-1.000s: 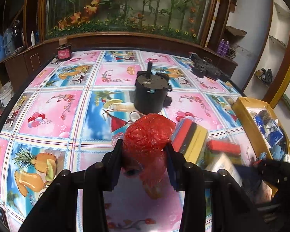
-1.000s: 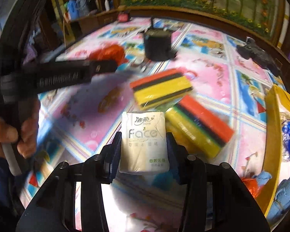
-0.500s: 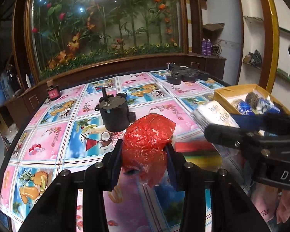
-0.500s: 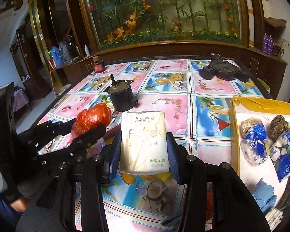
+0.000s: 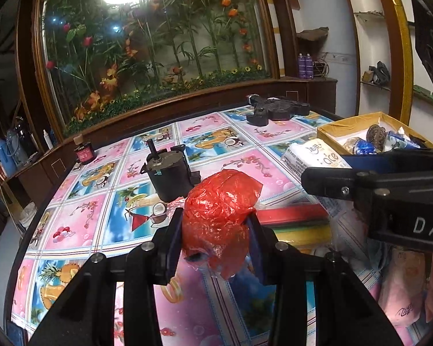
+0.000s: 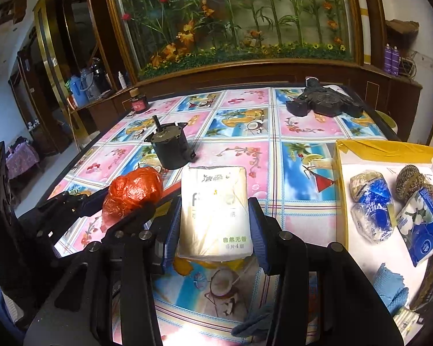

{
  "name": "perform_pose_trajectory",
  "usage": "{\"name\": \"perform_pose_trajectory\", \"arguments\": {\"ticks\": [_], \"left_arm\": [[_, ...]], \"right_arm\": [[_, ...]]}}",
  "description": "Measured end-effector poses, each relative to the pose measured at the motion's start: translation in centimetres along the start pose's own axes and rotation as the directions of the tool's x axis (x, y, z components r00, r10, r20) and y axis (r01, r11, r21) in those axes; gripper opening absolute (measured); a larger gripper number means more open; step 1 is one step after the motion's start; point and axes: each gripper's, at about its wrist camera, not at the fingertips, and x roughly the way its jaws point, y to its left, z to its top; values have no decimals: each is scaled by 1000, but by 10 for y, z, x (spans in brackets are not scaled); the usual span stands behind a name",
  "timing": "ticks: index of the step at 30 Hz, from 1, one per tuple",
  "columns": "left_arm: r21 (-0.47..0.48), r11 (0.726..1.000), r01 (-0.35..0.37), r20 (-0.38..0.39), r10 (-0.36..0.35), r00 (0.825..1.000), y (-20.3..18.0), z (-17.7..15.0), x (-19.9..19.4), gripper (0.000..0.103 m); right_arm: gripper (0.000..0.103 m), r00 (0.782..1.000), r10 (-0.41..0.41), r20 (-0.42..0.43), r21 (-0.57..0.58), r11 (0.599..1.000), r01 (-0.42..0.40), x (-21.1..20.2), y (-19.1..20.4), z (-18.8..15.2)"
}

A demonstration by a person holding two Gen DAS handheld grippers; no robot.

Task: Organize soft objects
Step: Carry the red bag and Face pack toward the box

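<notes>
My left gripper (image 5: pixel 215 236) is shut on a crumpled red plastic bag (image 5: pixel 219 210) and holds it above the table; the bag also shows in the right wrist view (image 6: pixel 132 190). My right gripper (image 6: pixel 213 230) is shut on a white tissue pack (image 6: pixel 213 216), lifted above the table; the pack shows in the left wrist view (image 5: pixel 311 158). The yellow cardboard box (image 6: pixel 339 190) stands at the right and holds a blue-wrapped bundle (image 6: pixel 371 201), a metal scourer (image 6: pixel 410 181) and a blue tissue pack (image 6: pixel 424 225). Striped sponges (image 5: pixel 291 222) lie under the grippers.
A dark motor (image 6: pixel 171 147) stands mid-table. A black device (image 6: pixel 323 103) lies at the far right and a small dark jar (image 6: pixel 138 102) at the far left. A blue cloth (image 6: pixel 389 285) lies at the box's near end. The floral tablecloth (image 6: pixel 245 132) covers the table.
Both grippers have lifted higher with their loads. The right gripper with the tissue pack has moved right toward the box, and the left gripper has followed.
</notes>
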Motion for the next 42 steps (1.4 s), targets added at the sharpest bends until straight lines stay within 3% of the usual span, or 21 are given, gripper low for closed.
{"name": "perform_pose_trajectory", "arguments": {"ticks": [12,29,34,42], "left_arm": [[33,999,-43,20,42,999,-4,-1,-2,41],[34,998,-49,28,48,998,-5,0,-3,41],[7,1000,-14,26,13,1000,-12,5,-6,41],[-23,994,107,52,-106,993,-54,20,-18,41]], "right_arm": [[44,1000,-8,3,17,1000,8,-2,-8,1],[44,999,-33,14,72,997,32,-9,-27,5],[44,999,-44,19,98,994,42,-13,-36,6],[44,995,-88,42,155,985,81,-27,-62,12]]}}
